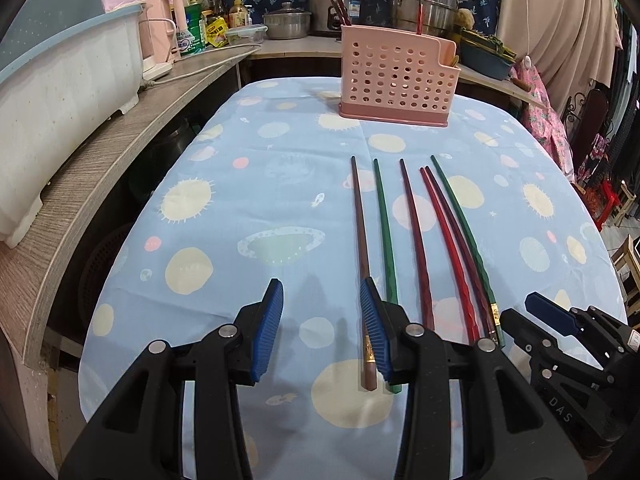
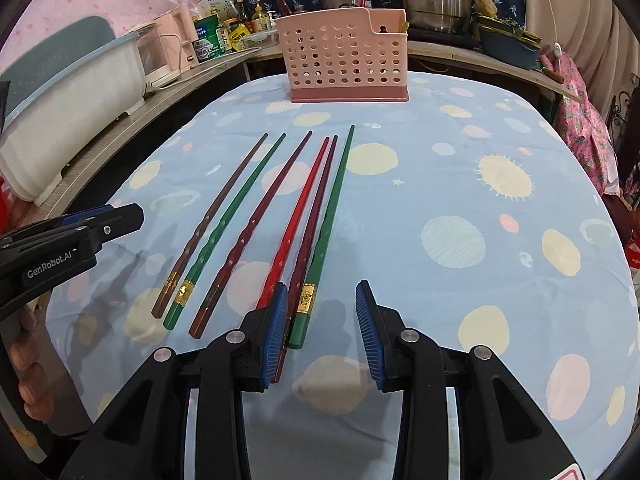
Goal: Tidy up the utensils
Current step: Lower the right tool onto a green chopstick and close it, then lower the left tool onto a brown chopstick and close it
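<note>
A: Six chopsticks lie side by side on the tablecloth [image 2: 460, 184], thick ends toward us, tips toward the pink holder [image 2: 346, 56] at the far edge. Brown stick [image 1: 362, 256], green stick [image 1: 385, 232], maroon stick [image 1: 416, 236], then a tight trio on the right.

B: Which way do they run from the tongs?

A: Straight ahead. Their long axis matches the fingers' direction, so a grip would close across each stick near its butt. The left gripper [image 1: 322, 332] hovers with jaws apart, empty; its right pad sits over the brown stick's butt, so that stick is just off the gap. I can't tell whether pad and stick touch.

B: And the other?

A: The right gripper [image 2: 322, 332] is spread too, holding nothing. The outer green stick [image 2: 320, 248] ends inside its gap, beside the left pad; the red stick [image 2: 298, 216] and purple stick [image 2: 314, 220] pass under that pad. So each hand is nearer its own side of the row.

B: Surface?

A: Soft printed cloth, slightly rippled, so I judge thin sticks may roll or drag. The holder already has a few sticks upright.

B: Room?

A: Cluttered counter behind: steel pots [image 1: 424, 0], bottles, a dish rack [image 1: 64, 80] on the left.
</note>
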The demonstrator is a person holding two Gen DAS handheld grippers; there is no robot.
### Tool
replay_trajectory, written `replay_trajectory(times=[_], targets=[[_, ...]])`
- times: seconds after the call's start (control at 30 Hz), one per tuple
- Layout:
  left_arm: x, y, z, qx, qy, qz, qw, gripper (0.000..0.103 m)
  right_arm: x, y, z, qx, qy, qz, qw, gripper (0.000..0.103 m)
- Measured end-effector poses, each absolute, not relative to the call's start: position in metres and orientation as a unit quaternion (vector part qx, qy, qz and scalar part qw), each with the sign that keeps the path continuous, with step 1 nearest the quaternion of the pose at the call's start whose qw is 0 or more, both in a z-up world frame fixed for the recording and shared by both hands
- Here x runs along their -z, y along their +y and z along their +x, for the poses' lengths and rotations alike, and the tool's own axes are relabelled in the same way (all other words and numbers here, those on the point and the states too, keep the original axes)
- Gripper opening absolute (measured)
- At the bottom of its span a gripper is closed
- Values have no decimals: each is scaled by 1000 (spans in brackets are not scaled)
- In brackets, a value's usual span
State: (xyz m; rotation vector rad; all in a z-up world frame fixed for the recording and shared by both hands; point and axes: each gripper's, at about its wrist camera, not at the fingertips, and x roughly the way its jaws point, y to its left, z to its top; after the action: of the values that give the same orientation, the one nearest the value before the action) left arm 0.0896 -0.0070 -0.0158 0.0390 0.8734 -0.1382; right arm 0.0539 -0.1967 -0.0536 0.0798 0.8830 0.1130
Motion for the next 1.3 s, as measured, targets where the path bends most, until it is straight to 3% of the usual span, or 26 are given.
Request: replay_trajectory(times=[0.47, 0.77, 1.13, 1.3], targets=[[24, -5, 90, 67, 432, 17, 899, 38, 67, -195, 59, -50, 441, 35, 895, 29], [27, -3, 89, 69, 438, 14, 896, 38, 68, -205, 59, -36, 441, 41, 896, 6], [36, -8, 87, 76, 447, 16, 891, 39, 67, -221, 47, -17, 439, 51, 897, 6], [40, -10, 86, 78, 450, 16, 889, 45, 67, -228, 37, -10, 439, 56, 897, 7]])
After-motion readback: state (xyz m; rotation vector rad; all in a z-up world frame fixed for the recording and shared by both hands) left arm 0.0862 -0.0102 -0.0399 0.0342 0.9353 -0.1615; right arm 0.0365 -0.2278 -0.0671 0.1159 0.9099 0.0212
